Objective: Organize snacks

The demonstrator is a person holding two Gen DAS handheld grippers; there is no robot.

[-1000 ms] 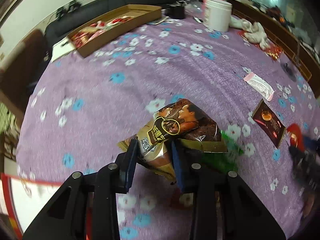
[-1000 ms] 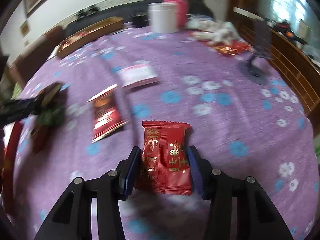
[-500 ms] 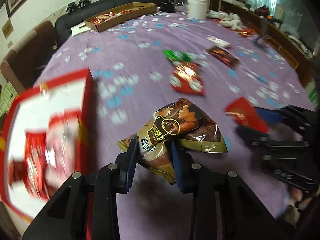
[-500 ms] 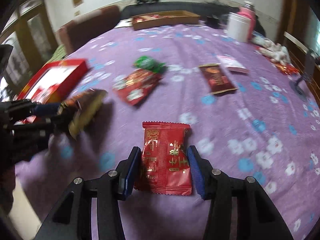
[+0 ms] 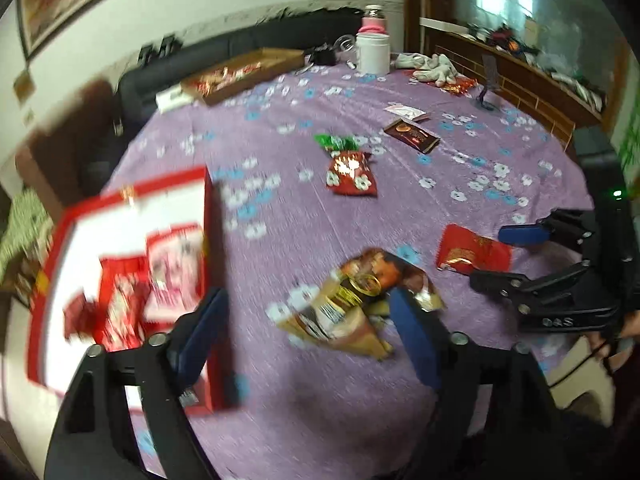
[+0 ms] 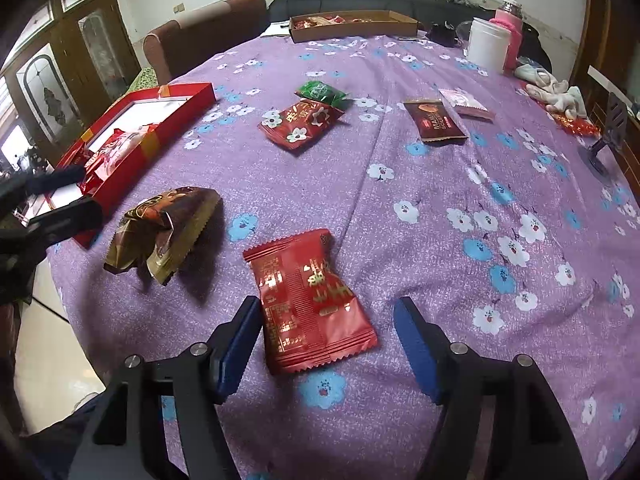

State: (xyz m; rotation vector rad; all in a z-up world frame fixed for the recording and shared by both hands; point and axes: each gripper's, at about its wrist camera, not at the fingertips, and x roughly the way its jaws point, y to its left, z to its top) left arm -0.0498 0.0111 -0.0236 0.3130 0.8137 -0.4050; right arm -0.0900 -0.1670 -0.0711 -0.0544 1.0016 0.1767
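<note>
My left gripper [image 5: 308, 336] hangs over the purple flowered cloth with its jaws opening. Two brown-and-gold snack packets [image 5: 352, 300] lie loose between the jaws, free of the pads. A red box [image 5: 120, 272] with a white lining and several red snacks inside sits just to the left. My right gripper [image 6: 328, 344] is also opening. A red packet [image 6: 312, 300] lies flat on the cloth between its jaws, untouched. In the right wrist view the brown packets [image 6: 160, 232] rest beside the red box [image 6: 160, 120], with the left gripper [image 6: 92, 192] at the frame's left edge.
Further out lie a red flowered packet [image 6: 300, 122], a green packet [image 6: 320, 92], a dark brown packet [image 6: 436, 122] and a pink one [image 6: 466, 104]. A cardboard tray [image 6: 352, 24], a white jar [image 6: 486, 48] and a phone stand [image 6: 608, 128] stand at the far edges.
Both grippers have opened and let go: the brown packets and the red packet now lie on the cloth. The left gripper has swung left, bringing the red box into view.
</note>
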